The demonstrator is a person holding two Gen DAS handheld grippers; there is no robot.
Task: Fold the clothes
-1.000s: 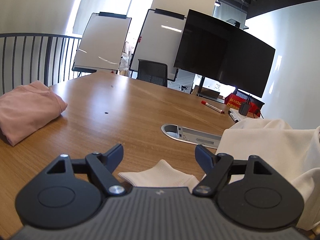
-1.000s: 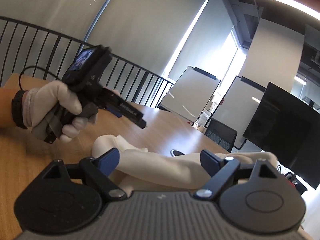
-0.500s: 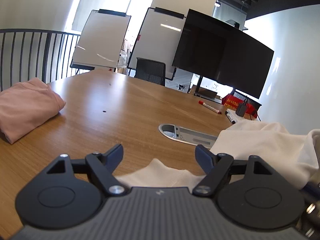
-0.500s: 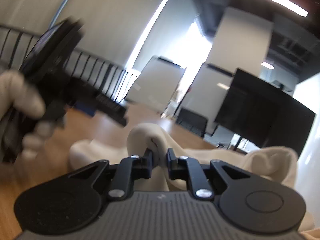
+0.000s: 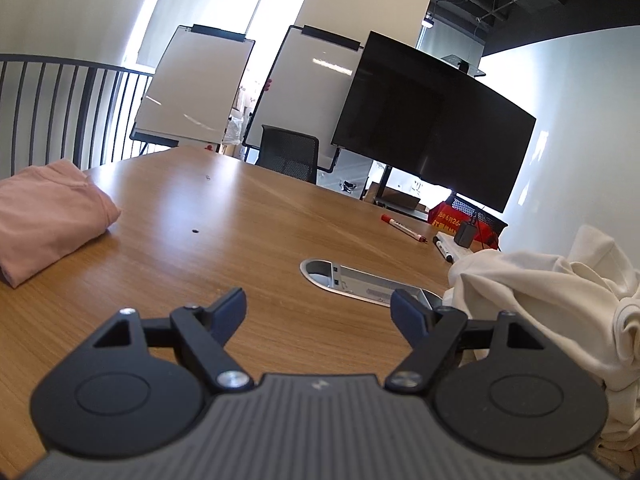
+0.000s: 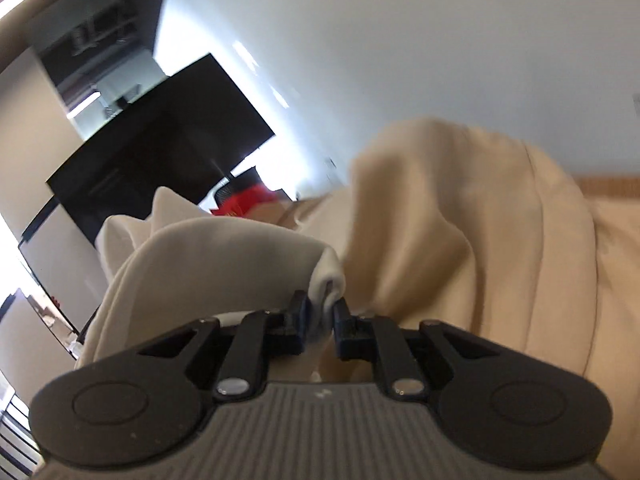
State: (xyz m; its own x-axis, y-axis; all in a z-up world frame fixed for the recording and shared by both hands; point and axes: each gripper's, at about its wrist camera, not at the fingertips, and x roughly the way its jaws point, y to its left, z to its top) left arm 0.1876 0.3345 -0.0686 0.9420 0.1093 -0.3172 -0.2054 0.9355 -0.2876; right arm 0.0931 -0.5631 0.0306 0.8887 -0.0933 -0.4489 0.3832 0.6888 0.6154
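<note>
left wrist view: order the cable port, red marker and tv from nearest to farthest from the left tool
1. Cable port, set in the table just ahead of the left tool, slightly right.
2. Red marker, farther along the table, right of centre.
3. TV, beyond the table's far edge, on its stand.

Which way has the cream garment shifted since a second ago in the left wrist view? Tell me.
Yes. The cream garment has been pulled off to the right: its cuff no longer lies between the fingers of the left gripper, and it now sits right of the table's cable port.
</note>
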